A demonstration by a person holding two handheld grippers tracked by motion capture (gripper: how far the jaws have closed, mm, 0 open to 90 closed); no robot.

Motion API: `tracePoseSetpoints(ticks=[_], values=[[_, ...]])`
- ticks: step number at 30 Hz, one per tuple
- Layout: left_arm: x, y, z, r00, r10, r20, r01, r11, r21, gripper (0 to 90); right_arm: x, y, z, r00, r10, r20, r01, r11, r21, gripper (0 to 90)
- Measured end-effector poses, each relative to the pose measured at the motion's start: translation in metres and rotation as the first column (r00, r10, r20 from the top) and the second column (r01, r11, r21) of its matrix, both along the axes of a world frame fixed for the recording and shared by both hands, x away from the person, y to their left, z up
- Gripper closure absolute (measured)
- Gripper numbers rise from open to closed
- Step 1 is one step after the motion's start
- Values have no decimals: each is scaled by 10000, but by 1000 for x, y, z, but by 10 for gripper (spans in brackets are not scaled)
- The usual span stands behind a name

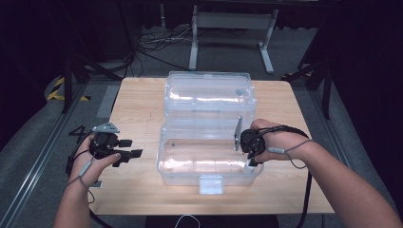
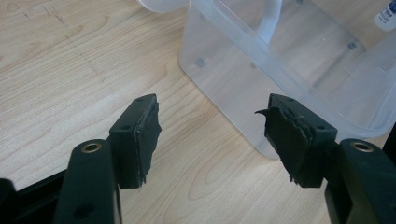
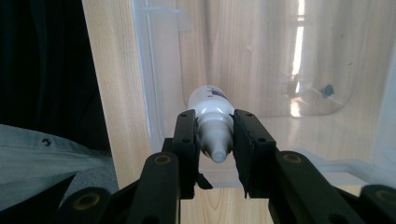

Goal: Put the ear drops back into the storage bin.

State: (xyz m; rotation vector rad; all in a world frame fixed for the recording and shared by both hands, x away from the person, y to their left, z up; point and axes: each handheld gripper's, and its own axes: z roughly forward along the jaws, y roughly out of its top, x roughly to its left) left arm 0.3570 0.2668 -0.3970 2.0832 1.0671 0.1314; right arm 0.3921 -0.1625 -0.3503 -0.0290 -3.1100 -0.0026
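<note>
A clear plastic box (image 1: 183,176) stands open at the table's middle, its lid (image 1: 209,92) flipped back behind it. My right gripper (image 1: 251,157) points down into the box's right end. In the right gripper view, that gripper (image 3: 215,119) is shut on a small white bottle (image 3: 208,100) at its neck, nozzle toward the camera, above the box floor (image 3: 261,56). My left gripper (image 1: 133,148) hovers left of the box, open and holding nothing. In the left gripper view, its jaws (image 2: 212,109) stand wide apart over bare wood, with the box's corner (image 2: 219,84) just ahead to the right.
The wooden table (image 1: 138,102) has bare room to the left and right of the box. A white latch (image 1: 211,184) hangs on the box's front wall. Beyond the table's far edge are cables and a white stand (image 1: 233,28) on the floor.
</note>
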Motion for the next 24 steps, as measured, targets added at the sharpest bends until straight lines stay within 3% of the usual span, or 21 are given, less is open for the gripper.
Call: tracePoseSetpoints(ticks=[24], values=[[1,0,-1,10000,-78,-17,79,9999,137,358,4,2,-33,9995,-111,-306,94,9984,-549,715]])
